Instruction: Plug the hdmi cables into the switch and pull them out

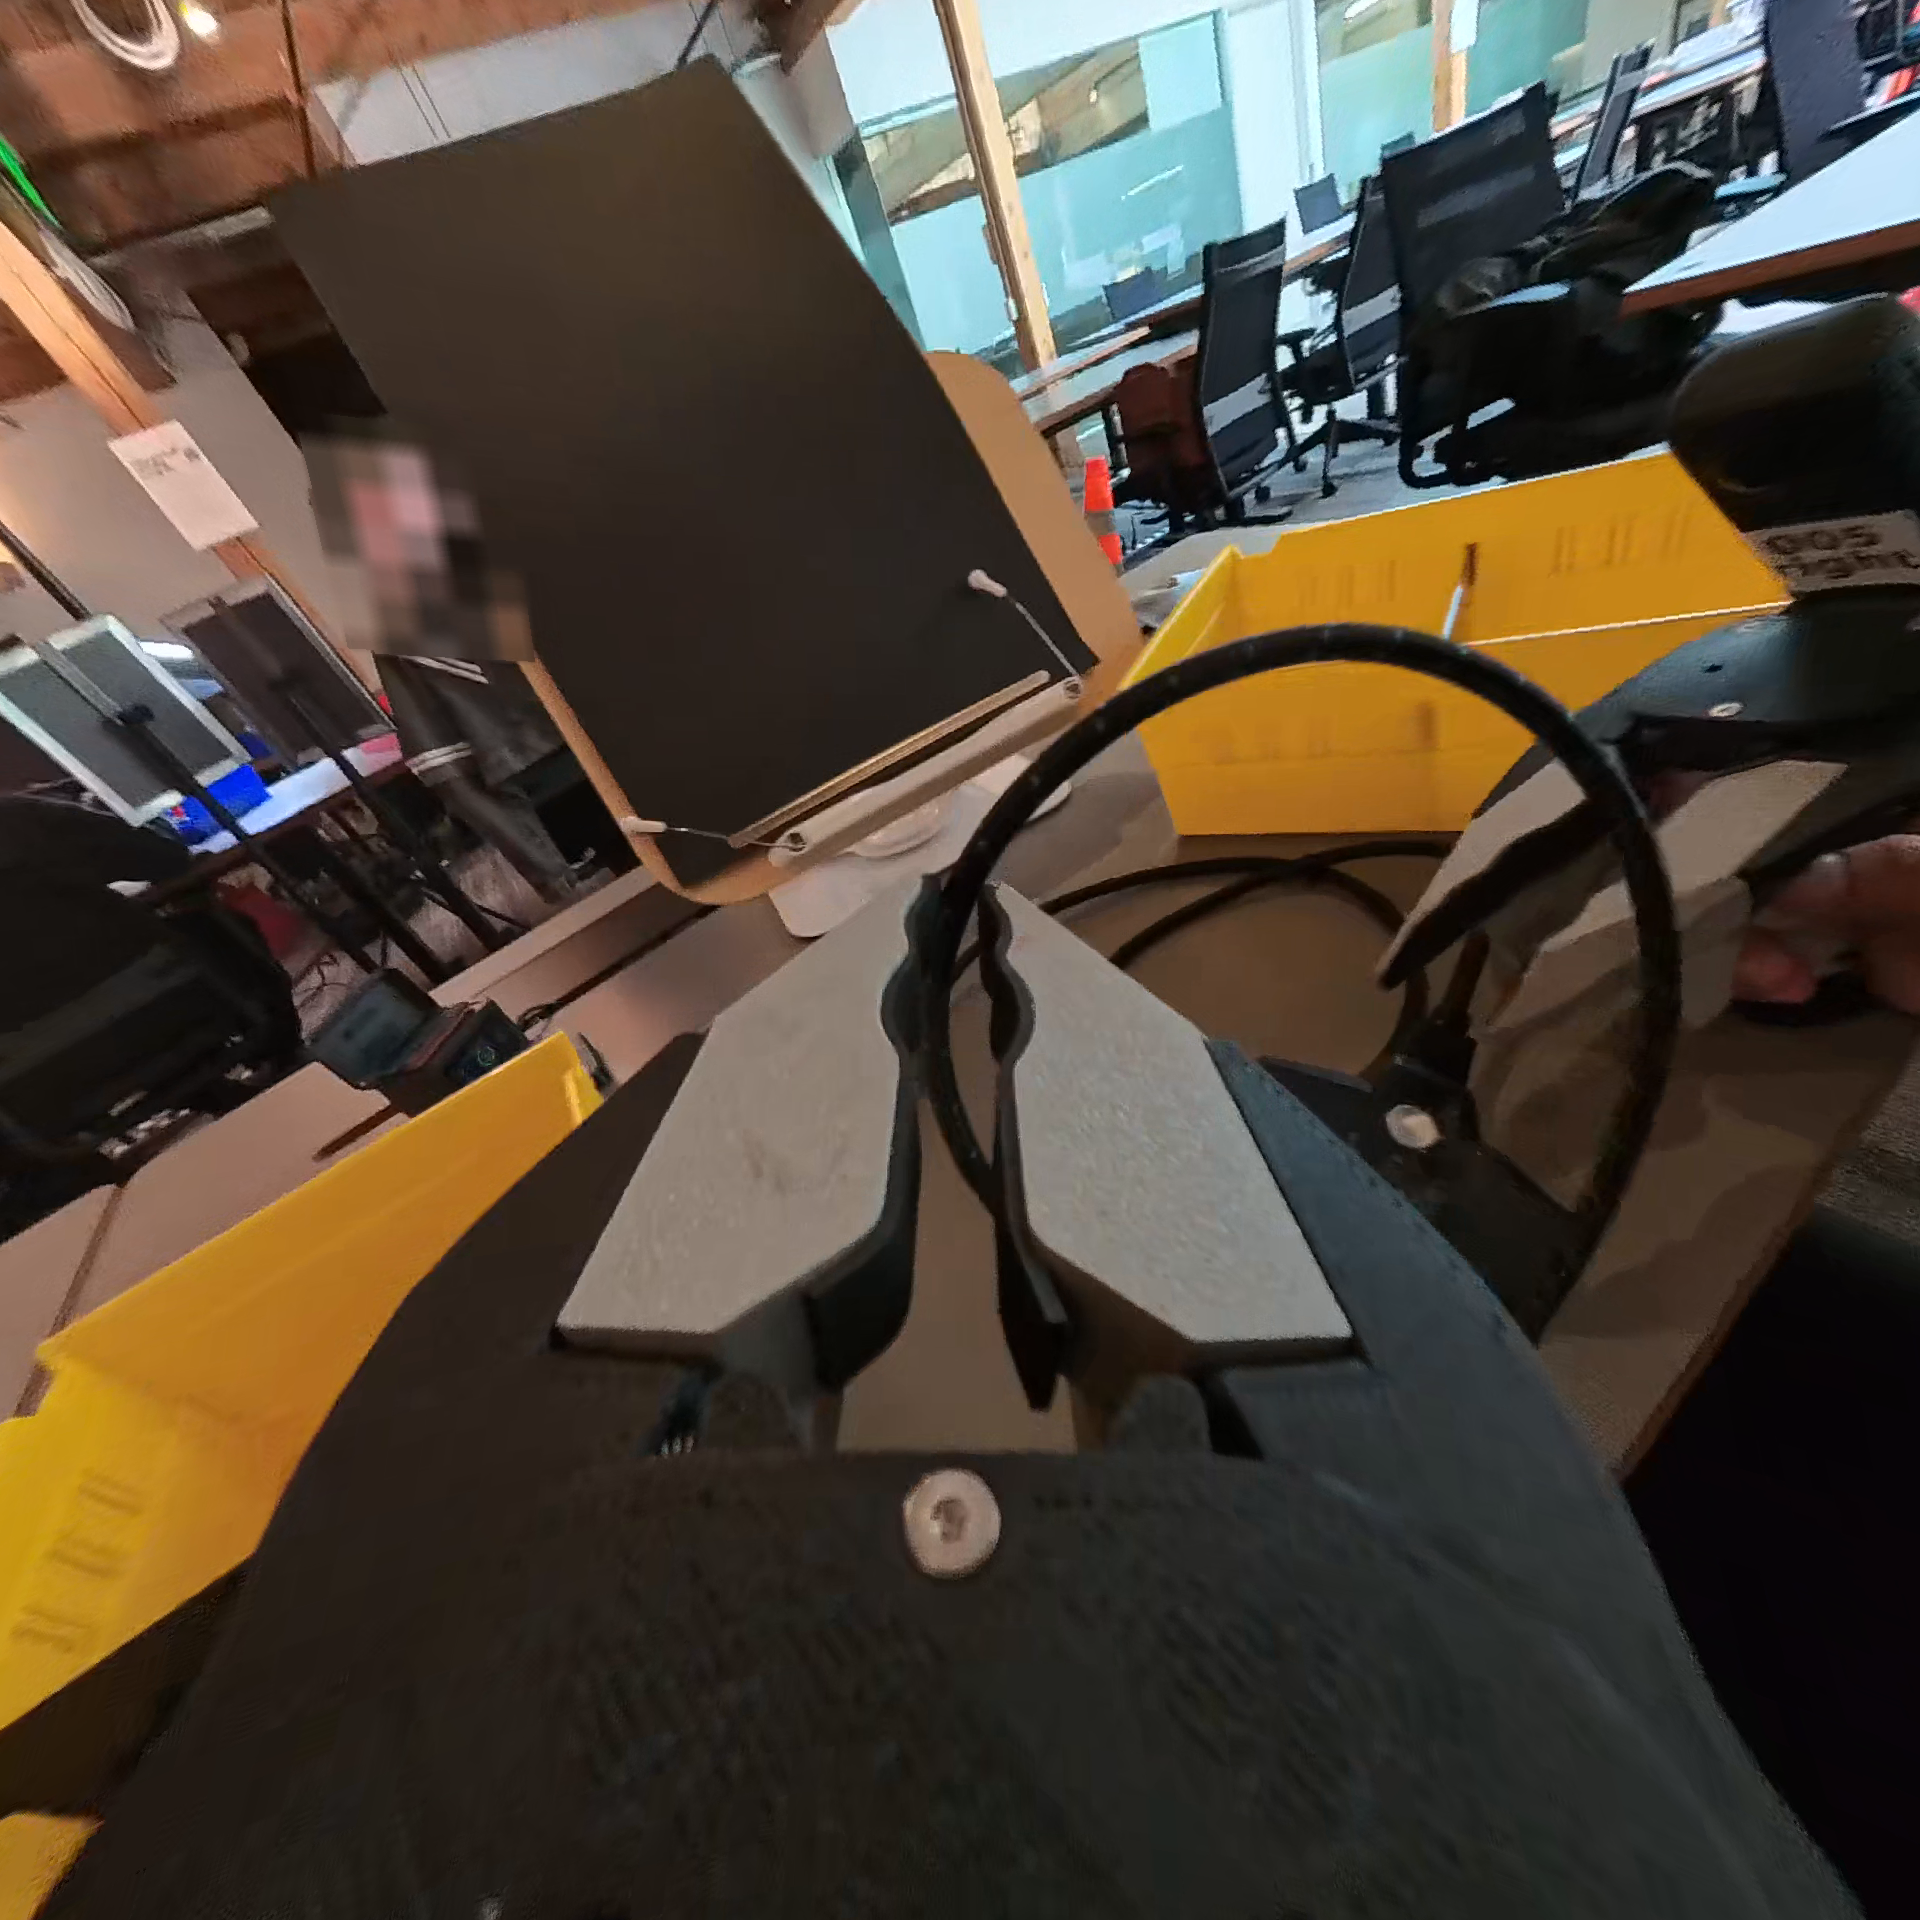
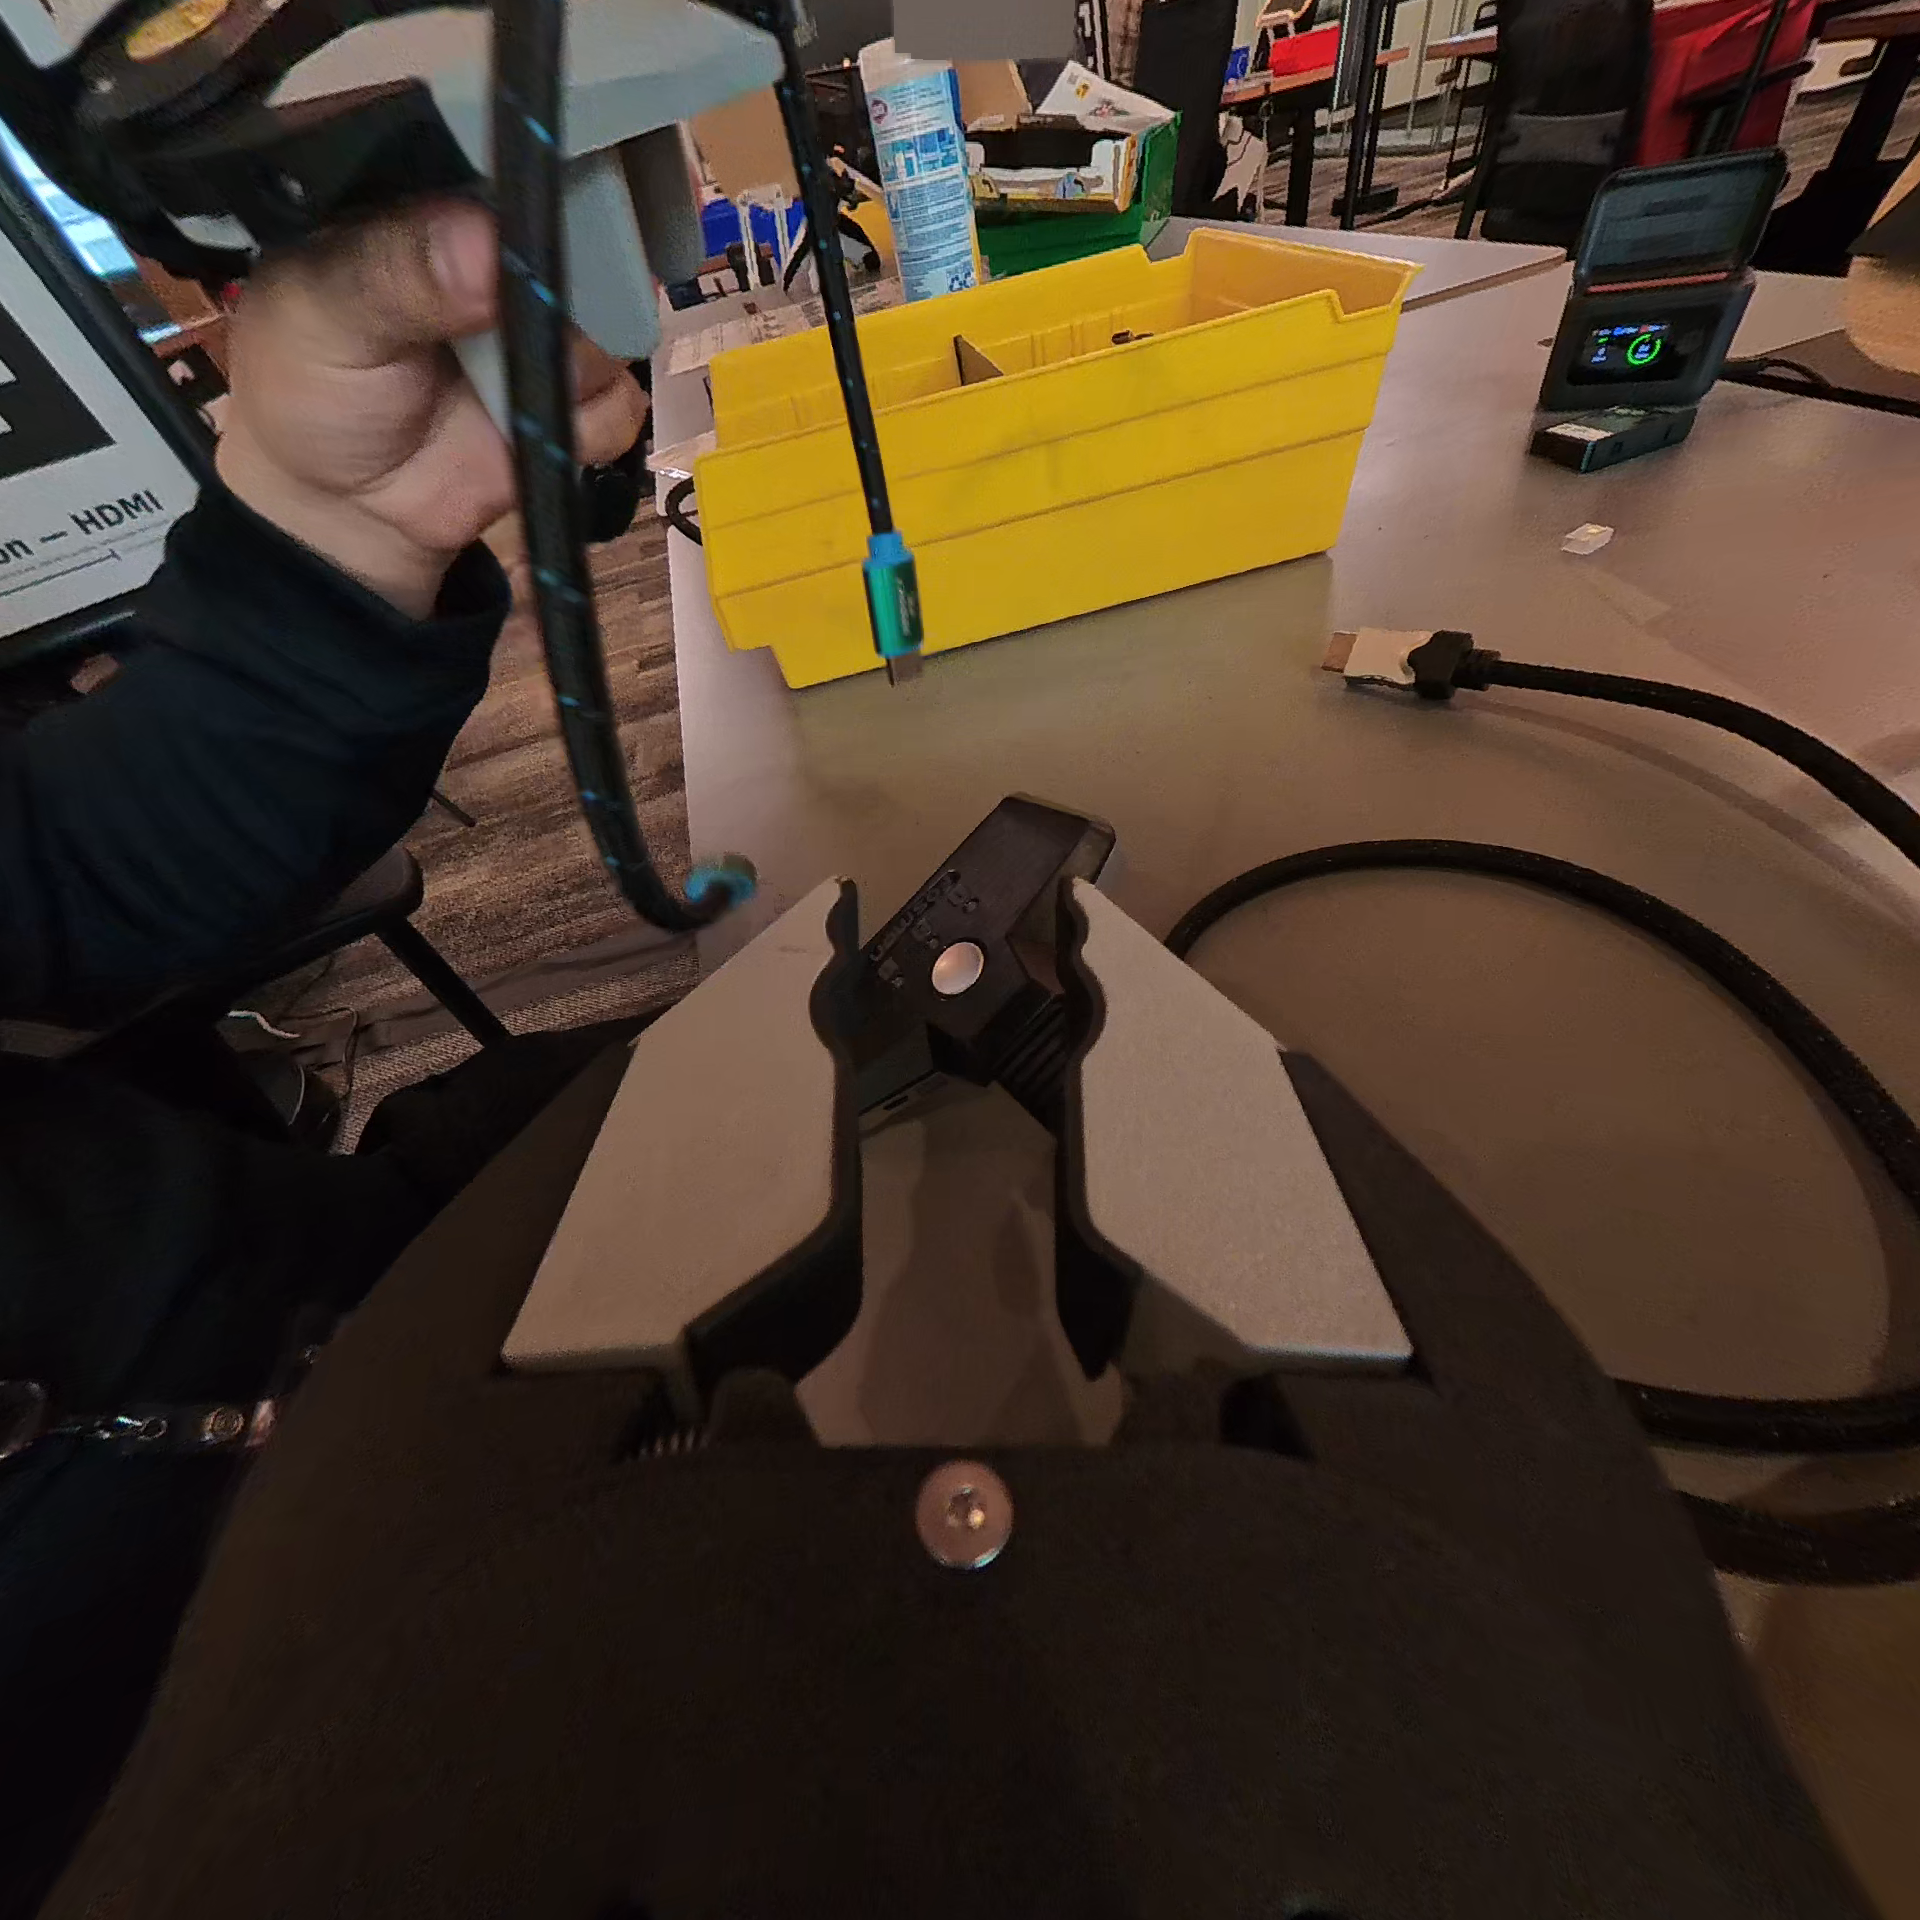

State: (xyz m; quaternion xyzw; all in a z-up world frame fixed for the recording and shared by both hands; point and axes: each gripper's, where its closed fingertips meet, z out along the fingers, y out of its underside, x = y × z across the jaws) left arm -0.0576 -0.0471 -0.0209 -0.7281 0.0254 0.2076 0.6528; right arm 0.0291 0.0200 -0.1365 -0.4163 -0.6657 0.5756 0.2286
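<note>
Partly hidden: switch [image 2: 971, 971] clamped in right gripper [image 2: 961, 914]; ports unreadable.

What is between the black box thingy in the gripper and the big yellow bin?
In the right wrist view, only bare grey table separates the small black switch box from the yellow plastic bin. A teal-tipped braided cable dangles before the bin.

Table [image 2: 1195, 727]: grey, matte top. Lying on it: yellow bin [image 2: 1049, 447] toward the far left edge; thick black braided cable [image 2: 1714, 987] curving at right, its silver plug [image 2: 1382, 657] flat on the surface; small dark device with lit screen [image 2: 1642, 322] at far right; small clear piece [image 2: 1588, 537] nearby.
</note>
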